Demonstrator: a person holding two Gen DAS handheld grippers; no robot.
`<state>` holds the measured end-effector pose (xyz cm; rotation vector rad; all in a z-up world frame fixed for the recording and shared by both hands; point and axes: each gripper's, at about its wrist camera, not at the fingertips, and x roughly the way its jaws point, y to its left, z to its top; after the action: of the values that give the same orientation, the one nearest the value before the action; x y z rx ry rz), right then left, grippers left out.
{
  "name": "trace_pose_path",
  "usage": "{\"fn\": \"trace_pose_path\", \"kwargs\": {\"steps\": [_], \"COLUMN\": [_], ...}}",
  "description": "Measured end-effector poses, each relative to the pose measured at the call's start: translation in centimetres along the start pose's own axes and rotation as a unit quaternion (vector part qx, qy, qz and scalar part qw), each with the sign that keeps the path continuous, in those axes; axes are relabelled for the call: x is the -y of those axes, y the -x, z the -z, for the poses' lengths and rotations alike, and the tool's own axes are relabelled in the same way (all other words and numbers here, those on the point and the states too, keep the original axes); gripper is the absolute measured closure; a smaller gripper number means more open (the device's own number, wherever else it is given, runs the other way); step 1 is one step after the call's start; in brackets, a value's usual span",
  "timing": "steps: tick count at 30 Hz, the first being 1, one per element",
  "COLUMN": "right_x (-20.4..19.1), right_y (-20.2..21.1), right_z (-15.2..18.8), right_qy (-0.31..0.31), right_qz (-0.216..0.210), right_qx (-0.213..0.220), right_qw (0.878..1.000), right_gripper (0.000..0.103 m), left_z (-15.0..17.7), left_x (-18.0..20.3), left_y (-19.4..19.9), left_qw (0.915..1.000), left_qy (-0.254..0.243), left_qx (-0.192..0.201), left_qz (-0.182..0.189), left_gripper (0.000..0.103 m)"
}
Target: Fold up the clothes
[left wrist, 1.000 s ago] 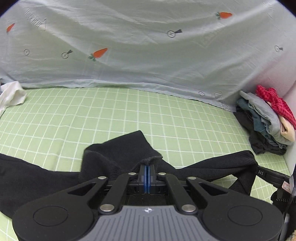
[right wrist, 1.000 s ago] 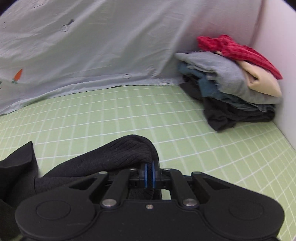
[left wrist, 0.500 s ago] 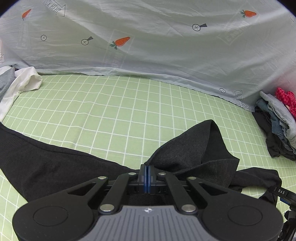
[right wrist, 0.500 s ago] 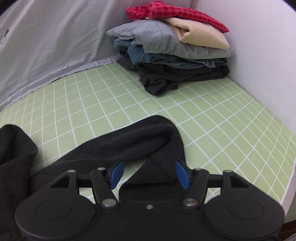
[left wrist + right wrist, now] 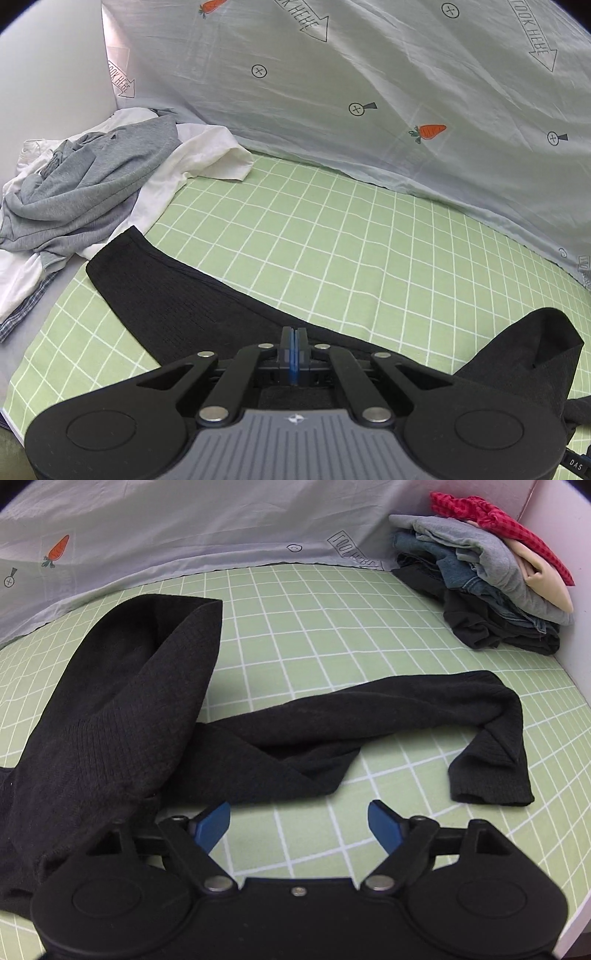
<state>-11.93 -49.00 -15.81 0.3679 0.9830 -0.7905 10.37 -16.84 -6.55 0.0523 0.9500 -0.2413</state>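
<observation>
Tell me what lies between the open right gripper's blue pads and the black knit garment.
Only bare green grid sheet, seen in the right wrist view; the right gripper stands just short of the black knit garment.

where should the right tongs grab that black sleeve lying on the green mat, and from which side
Probably the ribbed cuff, from above. It is the sleeve's free end, lying flat and clear on the mat, just ahead and right of the open right tongs.

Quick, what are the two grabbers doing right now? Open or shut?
Left gripper: shut on the black garment.
Right gripper: open, just let go, holding nothing.
</observation>
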Motion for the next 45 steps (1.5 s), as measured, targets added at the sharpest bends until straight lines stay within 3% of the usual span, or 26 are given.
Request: {"fn": "trace_pose_path", "kwargs": {"steps": [4, 6, 10, 14, 18, 24, 31, 32, 33, 34, 35, 36, 41, 45], "right_x": [-0.4, -0.1, 0.4, 0.8, 1.2, 1.8, 2.4, 2.4, 2.4, 2.5, 2.5, 2.5, 1.8, 0.5], "right_y": [-0.8, -1.1, -1.4, -1.6, -2.4, -3.5, -3.7, -3.7, -3.6, -3.6, -3.5, -3.4, -2.4, -1.5], "right_z": [1.0, 1.3, 0.9, -0.1, -1.0, -1.6, -1.9, -1.8, -1.8, -1.7, -1.7, -1.6, -1.3, -1.1], "right_qy": [-0.026, -0.04, -0.048, -0.056, -0.065, -0.078, -0.075, -0.074, -0.074, -0.075, -0.078, -0.08, -0.074, -0.077], "right_qz": [0.011, 0.01, 0.011, -0.01, -0.032, -0.047, -0.049, -0.047, -0.045, -0.045, -0.045, -0.045, -0.03, -0.021], "right_qx": [-0.038, -0.046, -0.057, -0.062, -0.074, -0.082, -0.084, -0.087, -0.089, -0.09, -0.092, -0.093, -0.094, -0.095], "right_qw": [0.999, 0.998, 0.997, 0.996, 0.995, 0.992, 0.992, 0.992, 0.992, 0.992, 0.992, 0.991, 0.992, 0.992], "right_gripper": [0.016, 0.014, 0.012, 0.009, 0.008, 0.004, 0.003, 0.003, 0.003, 0.003, 0.003, 0.003, 0.003, 0.003], "left_z": [1.3, 2.5, 4.8, 6.0, 6.6, 6.9, 6.8, 6.8, 6.6, 6.3, 6.0, 5.7, 3.3, -0.1], "left_x": [1.1, 3.0, 6.9, 10.6, 13.4, 14.7, 15.4, 15.5, 15.6, 15.6, 15.6, 15.6, 14.3, 10.6], "left_y": [-1.3, -2.0, -3.0, -4.4, -6.2, -7.0, -7.8, -7.9, -7.8, -7.5, -7.2, -6.9, -4.5, -1.9], "left_qw": [0.9979, 0.9935, 0.985, 0.9782, 0.9761, 0.9831, 0.9859, 0.9863, 0.9868, 0.9874, 0.9879, 0.9884, 0.9903, 0.9904], "left_qy": [-0.049, -0.088, -0.142, -0.166, -0.174, -0.132, -0.081, -0.074, -0.07, -0.069, -0.067, -0.066, -0.037, -0.006], "left_qx": [-0.035, -0.054, -0.067, -0.078, -0.087, -0.074, -0.081, -0.082, -0.078, -0.073, -0.067, -0.062, -0.019, 0.037], "left_qz": [0.024, 0.048, 0.07, 0.097, 0.096, 0.104, 0.122, 0.123, 0.123, 0.123, 0.122, 0.122, 0.132, 0.133], "left_gripper": [0.096, 0.076, 0.058, 0.035, 0.033, 0.028, 0.03, 0.041, 0.064, 0.081, 0.094, 0.099, 0.099, 0.099]}}
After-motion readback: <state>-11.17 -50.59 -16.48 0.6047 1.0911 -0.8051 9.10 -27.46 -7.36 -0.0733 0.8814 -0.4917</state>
